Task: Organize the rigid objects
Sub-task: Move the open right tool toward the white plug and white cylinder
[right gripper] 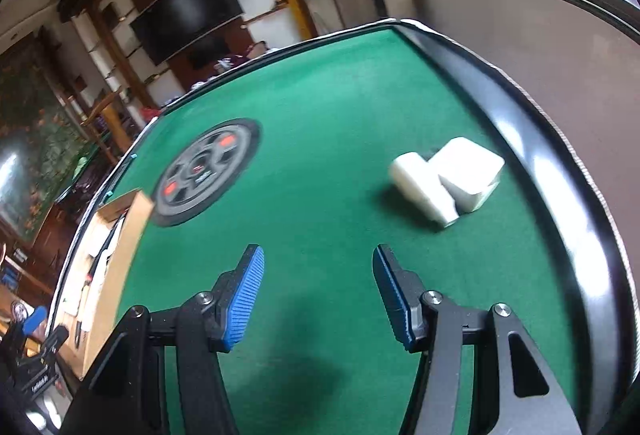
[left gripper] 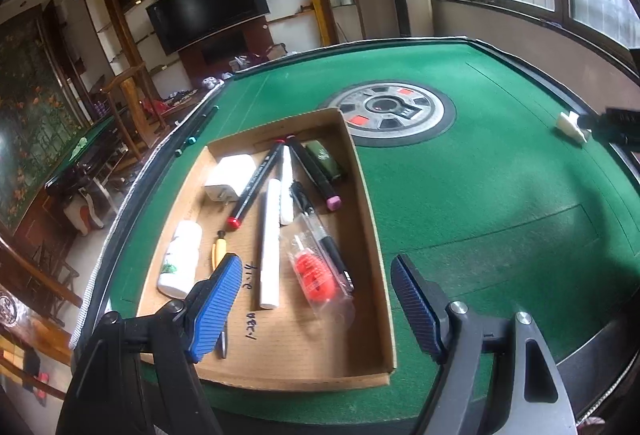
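Observation:
A shallow cardboard tray (left gripper: 370,219) lies on the green felt table (left gripper: 500,155). It holds a white charger block (left gripper: 230,177), black markers (left gripper: 314,167), white pens (left gripper: 270,247), a white bottle (left gripper: 180,259), a dark green item (left gripper: 326,159) and a bagged orange object (left gripper: 314,275). My left gripper (left gripper: 316,307) is open and empty, hovering over the tray's near end. My right gripper (right gripper: 318,295) is open and empty above the felt. Two white blocks (right gripper: 444,179) lie ahead of it to the right, touching each other; they also show in the left wrist view (left gripper: 570,125).
A round grey hub (left gripper: 390,111) sits in the table's middle, also seen in the right wrist view (right gripper: 206,171). The tray's edge shows in the right wrist view (right gripper: 120,235). A raised black rim (right gripper: 560,163) borders the table. Chairs and a second table stand at the left.

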Available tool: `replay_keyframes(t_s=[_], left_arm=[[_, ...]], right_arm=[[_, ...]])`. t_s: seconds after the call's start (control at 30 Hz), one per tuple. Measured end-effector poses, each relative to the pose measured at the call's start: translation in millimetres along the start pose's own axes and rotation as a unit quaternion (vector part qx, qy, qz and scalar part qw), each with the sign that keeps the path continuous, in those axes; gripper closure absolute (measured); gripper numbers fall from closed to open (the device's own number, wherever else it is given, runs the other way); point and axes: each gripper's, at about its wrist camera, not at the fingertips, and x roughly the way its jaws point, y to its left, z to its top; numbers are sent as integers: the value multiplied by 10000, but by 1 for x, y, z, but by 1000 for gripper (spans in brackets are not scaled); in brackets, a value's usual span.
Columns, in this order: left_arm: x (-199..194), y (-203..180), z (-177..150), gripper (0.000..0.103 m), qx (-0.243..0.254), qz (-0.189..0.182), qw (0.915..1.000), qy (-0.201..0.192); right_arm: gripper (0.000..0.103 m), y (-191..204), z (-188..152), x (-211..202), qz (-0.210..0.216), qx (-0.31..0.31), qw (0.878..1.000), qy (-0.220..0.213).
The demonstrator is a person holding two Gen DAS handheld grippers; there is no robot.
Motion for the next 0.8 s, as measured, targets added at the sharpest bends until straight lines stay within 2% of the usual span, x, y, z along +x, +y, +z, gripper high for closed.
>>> replay_keyframes(t_s=[0.07,0.2,0.37,0.53,0.67,0.8], left_arm=[[-1,-6,0,23,29,-111,9999,45],[-3,-17,3,23,10,-572,9983,90],[-2,-33,5,23,77,-738,9971,159],[4,-42,5,23,111,-811,9963,263],[6,-46,4,23,127,-864,9957,316],[8,-46,2,23,125,-923,9950,357]], right_arm=[[47,-18,12,4,-46,154,9999,9],[47,-48,31,15,79,411,9991,16],[47,-70,43,28,485,815,9954,157],[47,-65,51,35,747,656,9948,242],[47,-51,57,49,697,362,9959,442],[47,-35,55,75,228,98,9961,849]])
